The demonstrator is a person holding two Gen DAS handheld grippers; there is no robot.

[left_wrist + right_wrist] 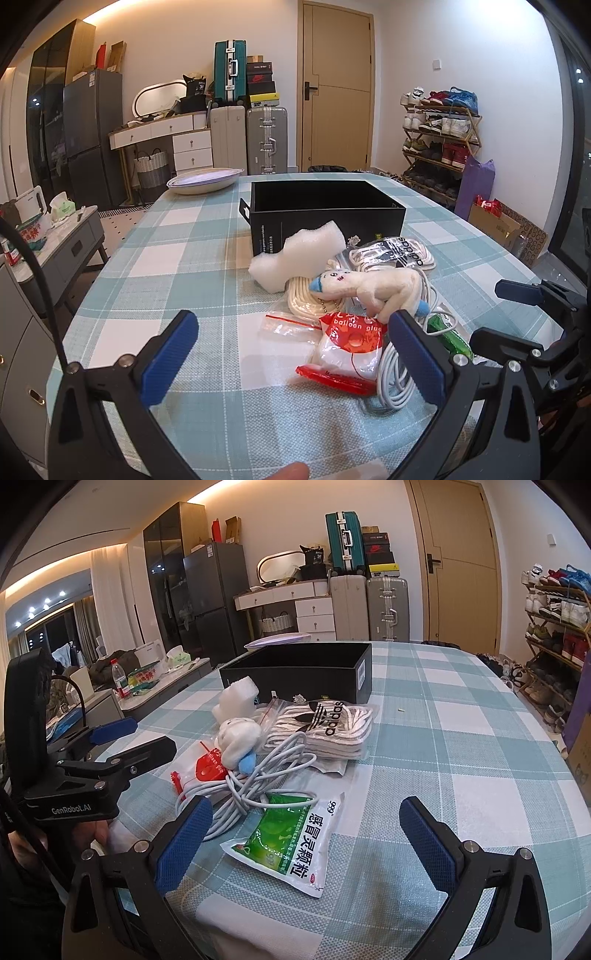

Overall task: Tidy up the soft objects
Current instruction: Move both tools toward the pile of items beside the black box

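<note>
A pile of soft things lies on the checked tablecloth [177, 266] in front of an open black box [325, 210] [295, 672]. The pile holds a white foam block [295, 254] [236, 699], a white plush toy with blue tips [369, 288] [238, 738], bagged white laces [391, 254] [321, 727], a red and white balloon-glue packet [347, 347] [208, 768], a coiled white cable [397, 376] [258, 779] and a green and white medicine sachet [291, 842]. My left gripper [295, 358] is open just short of the glue packet. My right gripper [306, 845] is open over the sachet.
A shallow oval dish [205, 181] sits at the table's far left corner. Beyond the table stand suitcases [266, 140], a door, a shoe rack [439, 136] on the right and a low side table [62, 236] on the left. A fingertip [291, 470] shows at the bottom edge.
</note>
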